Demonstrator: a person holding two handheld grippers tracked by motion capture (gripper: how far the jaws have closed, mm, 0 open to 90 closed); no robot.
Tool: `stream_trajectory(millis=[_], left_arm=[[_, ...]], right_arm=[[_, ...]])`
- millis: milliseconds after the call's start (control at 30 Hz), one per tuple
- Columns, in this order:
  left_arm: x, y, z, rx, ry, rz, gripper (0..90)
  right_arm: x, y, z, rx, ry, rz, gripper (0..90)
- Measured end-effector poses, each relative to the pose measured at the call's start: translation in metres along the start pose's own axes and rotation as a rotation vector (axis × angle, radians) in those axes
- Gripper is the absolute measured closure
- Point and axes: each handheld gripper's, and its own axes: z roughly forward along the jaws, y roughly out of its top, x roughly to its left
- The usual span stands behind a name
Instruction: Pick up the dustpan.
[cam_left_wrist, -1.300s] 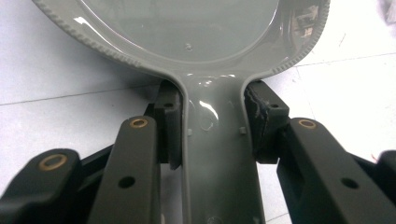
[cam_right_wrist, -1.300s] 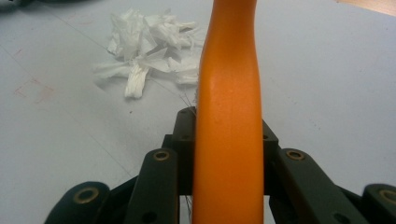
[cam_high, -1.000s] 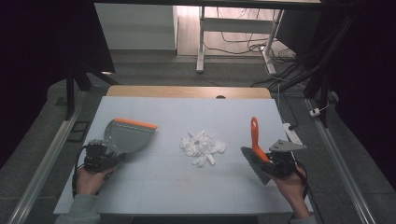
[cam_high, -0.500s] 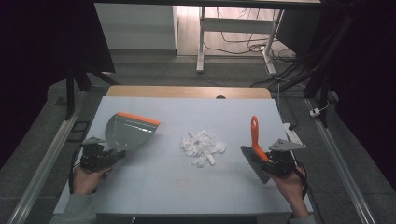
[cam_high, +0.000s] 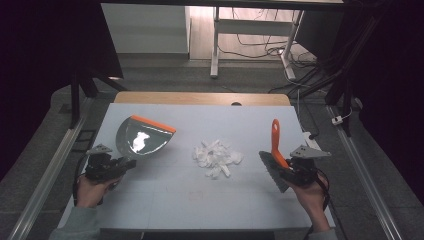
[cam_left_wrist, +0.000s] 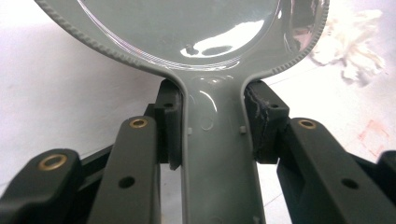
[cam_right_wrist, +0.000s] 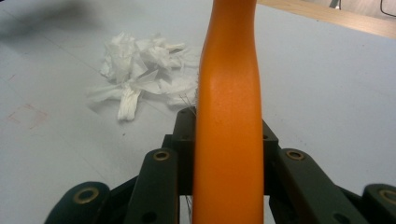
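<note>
Dustpan (cam_high: 143, 138) and brush (cam_high: 275, 150) gripped, flanking paper scraps (cam_high: 216, 156).

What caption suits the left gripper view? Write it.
Left gripper's jaws clamp the grey dustpan handle; shredded white paper lies beyond.

Black linkage fingers (cam_left_wrist: 170, 126), brass rivets, grey sleeves (cam_high: 75, 227)
</note>
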Motion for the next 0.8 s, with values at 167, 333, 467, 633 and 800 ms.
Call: stream_trajectory(millis=[167,333,467,633,800], left_arm=[[-0.005,0.001,-0.001,-0.002,-0.032,0.04,61.3],[-0.013,0.003,-0.006,-0.009,-0.063,0.087,61.3],[-0.019,0.004,-0.008,-0.01,-0.086,0.115,61.3],[-0.023,0.004,-0.009,-0.008,-0.107,0.139,61.3],[-0.025,0.005,-0.009,-0.008,-0.131,0.158,61.3]], right_arm=[[0.002,0.001,0.0,-0.005,-0.002,0.005,70.4],[0.005,0.002,0.0,-0.009,0.001,0.005,70.4],[0.006,0.004,0.001,-0.012,0.004,0.002,70.4],[0.008,0.006,0.002,-0.018,0.005,-0.002,70.4],[0.008,0.006,0.002,-0.02,0.006,-0.003,70.4]])
